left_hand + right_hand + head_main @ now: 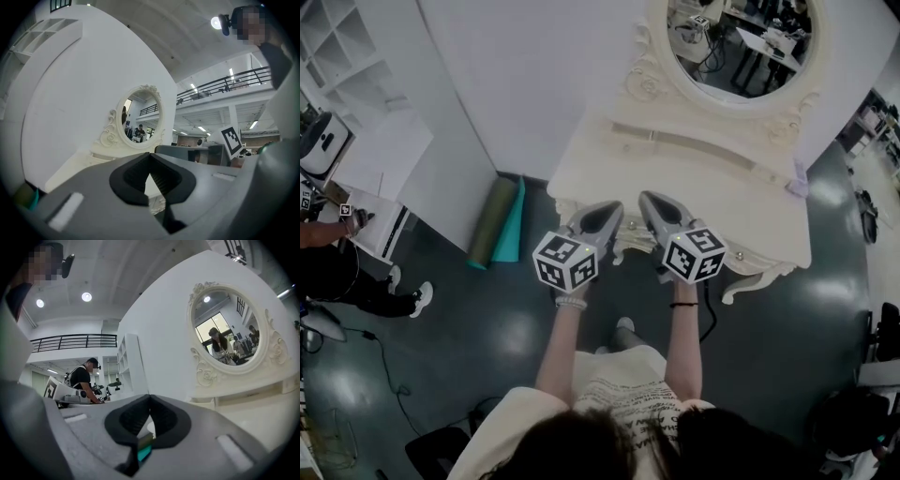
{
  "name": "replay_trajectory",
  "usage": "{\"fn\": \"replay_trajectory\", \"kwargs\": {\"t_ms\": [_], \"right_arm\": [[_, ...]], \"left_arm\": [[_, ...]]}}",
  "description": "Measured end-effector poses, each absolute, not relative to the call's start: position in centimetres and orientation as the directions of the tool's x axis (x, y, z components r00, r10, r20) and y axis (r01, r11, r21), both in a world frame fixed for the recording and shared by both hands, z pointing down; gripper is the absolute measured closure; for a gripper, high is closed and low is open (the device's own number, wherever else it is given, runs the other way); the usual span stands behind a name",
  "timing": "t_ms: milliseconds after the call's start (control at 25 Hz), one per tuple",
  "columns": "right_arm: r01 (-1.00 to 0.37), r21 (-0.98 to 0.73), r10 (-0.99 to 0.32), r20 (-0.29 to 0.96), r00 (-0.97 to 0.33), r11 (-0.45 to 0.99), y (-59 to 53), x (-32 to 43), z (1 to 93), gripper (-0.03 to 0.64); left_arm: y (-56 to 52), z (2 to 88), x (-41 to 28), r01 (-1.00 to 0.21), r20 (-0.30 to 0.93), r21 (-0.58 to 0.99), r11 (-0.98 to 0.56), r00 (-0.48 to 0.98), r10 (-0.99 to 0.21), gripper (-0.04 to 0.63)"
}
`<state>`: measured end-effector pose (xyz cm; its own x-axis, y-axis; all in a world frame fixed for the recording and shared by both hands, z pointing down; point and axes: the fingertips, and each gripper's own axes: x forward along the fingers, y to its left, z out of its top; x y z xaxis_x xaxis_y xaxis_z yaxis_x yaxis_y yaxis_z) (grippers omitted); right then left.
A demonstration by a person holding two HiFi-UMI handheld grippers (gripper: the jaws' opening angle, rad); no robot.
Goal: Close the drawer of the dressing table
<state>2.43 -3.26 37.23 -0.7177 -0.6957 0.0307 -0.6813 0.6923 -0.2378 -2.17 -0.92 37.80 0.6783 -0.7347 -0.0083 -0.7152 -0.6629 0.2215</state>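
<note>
Drawer front largely hidden at near edge of dressing table (722, 187). Left gripper (614, 208) and right gripper (647, 199) clenched tip to tip, nothing between jaws, side by side, level, tips over that edge. Beyond: bare tabletop, then oval mirror (741, 37) against white wall (544, 75).

Dark, glossy floor (487, 347) down there, catching pale patches of lamp glare. A plain white wall panel (534, 84) rises behind, with a white shelf unit (333, 47) off to its left. An olive rolled mat (492, 223) and a teal rolled mat (512, 225) sit side by side at the panel's foot. Overhead, round ceiling lights (86, 296) glow, and a black balcony railing (70, 340) runs across.
</note>
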Motion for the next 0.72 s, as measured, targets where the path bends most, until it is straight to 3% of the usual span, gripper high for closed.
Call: {"fn": "replay_trajectory", "kwargs": {"t_ms": [720], "right_arm": [[-0.636, -0.255, -0.641, 0.075, -0.764, 0.728, -11.1, 2.6, 38.1, 0.614]], "left_arm": [[-8.5, 38.3, -1.6, -0.745, 0.001, 0.259, -0.615, 0.636, -0.771, 0.603]]}}
